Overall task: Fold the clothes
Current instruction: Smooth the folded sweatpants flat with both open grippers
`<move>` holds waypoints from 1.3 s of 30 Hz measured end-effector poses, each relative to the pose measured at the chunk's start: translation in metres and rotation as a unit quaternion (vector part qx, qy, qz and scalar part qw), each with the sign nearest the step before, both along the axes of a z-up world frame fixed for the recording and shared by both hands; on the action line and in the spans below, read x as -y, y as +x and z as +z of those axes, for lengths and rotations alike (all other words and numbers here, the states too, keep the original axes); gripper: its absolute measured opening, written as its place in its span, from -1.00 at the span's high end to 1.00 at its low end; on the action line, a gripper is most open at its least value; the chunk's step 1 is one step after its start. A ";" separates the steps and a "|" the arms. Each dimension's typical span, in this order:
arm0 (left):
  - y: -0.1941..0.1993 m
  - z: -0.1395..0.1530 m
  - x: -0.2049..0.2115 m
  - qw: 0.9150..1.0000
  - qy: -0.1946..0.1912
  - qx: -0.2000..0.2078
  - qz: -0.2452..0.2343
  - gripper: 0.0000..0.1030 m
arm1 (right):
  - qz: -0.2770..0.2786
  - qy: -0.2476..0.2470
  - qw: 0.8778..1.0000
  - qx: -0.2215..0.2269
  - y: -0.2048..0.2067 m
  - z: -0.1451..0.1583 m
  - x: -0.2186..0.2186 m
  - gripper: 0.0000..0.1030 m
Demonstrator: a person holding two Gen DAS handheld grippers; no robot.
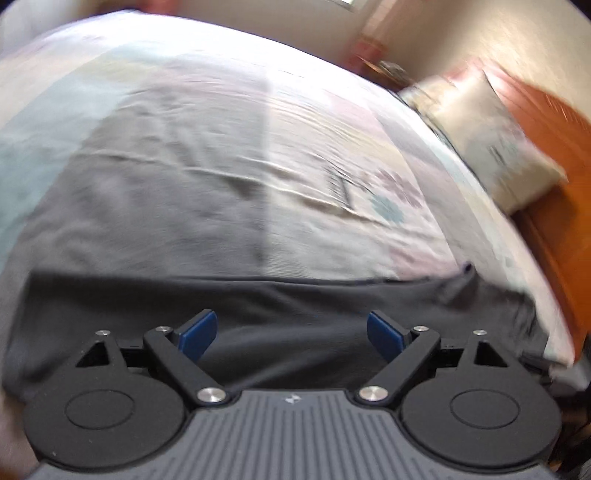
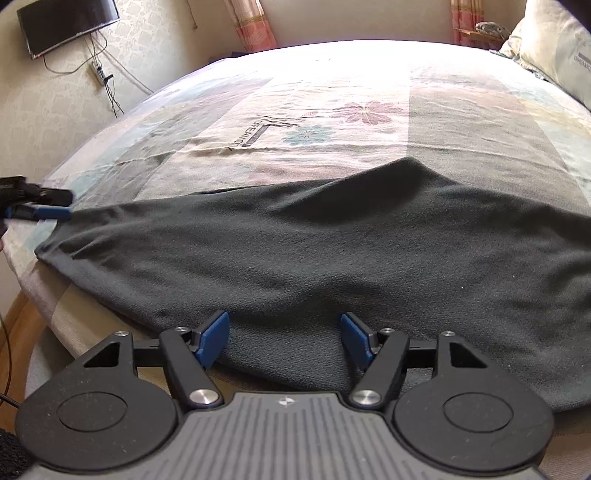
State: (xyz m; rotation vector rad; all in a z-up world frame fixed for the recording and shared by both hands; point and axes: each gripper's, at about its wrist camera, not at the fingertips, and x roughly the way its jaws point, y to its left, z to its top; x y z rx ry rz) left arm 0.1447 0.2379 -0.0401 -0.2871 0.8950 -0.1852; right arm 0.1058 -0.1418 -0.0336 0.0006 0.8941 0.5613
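A dark grey garment (image 2: 332, 240) lies spread across the bed, its far edge peaked in a fold. My right gripper (image 2: 284, 338) is open, hovering just above the garment's near hem, with nothing between its blue pads (image 2: 212, 338). In the blurred left wrist view, my left gripper (image 1: 291, 332) is also open over the same dark garment (image 1: 258, 302). From the right wrist view, the left gripper (image 2: 68, 206) shows side-on at the far left, beside the garment's left corner; contact with the cloth cannot be made out.
The bed carries a pale patchwork sheet (image 2: 332, 122) with flower prints. A pillow (image 1: 491, 140) leans on an orange wooden headboard (image 1: 554, 122). A wall TV (image 2: 66, 26) with hanging cables is at the back left. The bed's near edge (image 2: 66, 325) drops off just left of my right gripper.
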 end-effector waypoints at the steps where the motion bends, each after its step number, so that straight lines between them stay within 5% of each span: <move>1: 0.007 -0.003 0.015 1.000 0.023 -0.001 -0.018 -0.72 | 0.001 -0.003 1.000 0.001 -0.001 0.000 -0.001 -0.39; 5: 0.026 -0.025 0.040 0.997 0.057 -0.017 -0.038 -0.72 | -0.006 -0.006 1.000 0.000 0.000 0.002 0.003 -0.40; 8: 0.022 -0.033 0.019 0.996 0.081 -0.032 0.016 -0.72 | -0.014 -0.002 1.000 0.003 0.001 0.004 0.011 -0.40; 13: 0.008 -0.020 -0.004 0.995 0.059 -0.024 0.072 -0.72 | -0.012 0.010 1.000 0.017 0.020 0.013 0.014 -0.41; 17: 0.008 -0.011 0.021 0.998 0.045 -0.007 0.040 -0.72 | 0.009 0.000 0.999 0.050 0.047 0.025 0.003 -0.36; 20: 0.008 -0.005 0.039 0.999 0.035 0.006 0.017 -0.72 | 0.016 0.002 0.998 0.057 0.072 0.031 -0.002 0.35; 28: 0.031 -0.004 0.090 0.999 0.023 0.020 -0.037 -0.73 | 0.049 -0.016 0.998 0.048 0.108 0.016 -0.031 0.40; 30: 0.035 -0.007 0.100 0.999 0.019 0.018 -0.047 -0.73 | 0.025 -0.066 0.996 0.051 0.111 0.002 -0.025 0.41; 34: 0.043 -0.026 0.116 0.998 0.015 -0.001 -0.060 -0.73 | -0.009 -0.026 0.999 0.027 0.112 -0.005 0.017 0.48; 39: 0.045 -0.035 0.126 0.998 0.023 -0.003 -0.066 -0.80 | -0.004 -0.068 0.997 0.044 0.111 0.002 0.010 0.42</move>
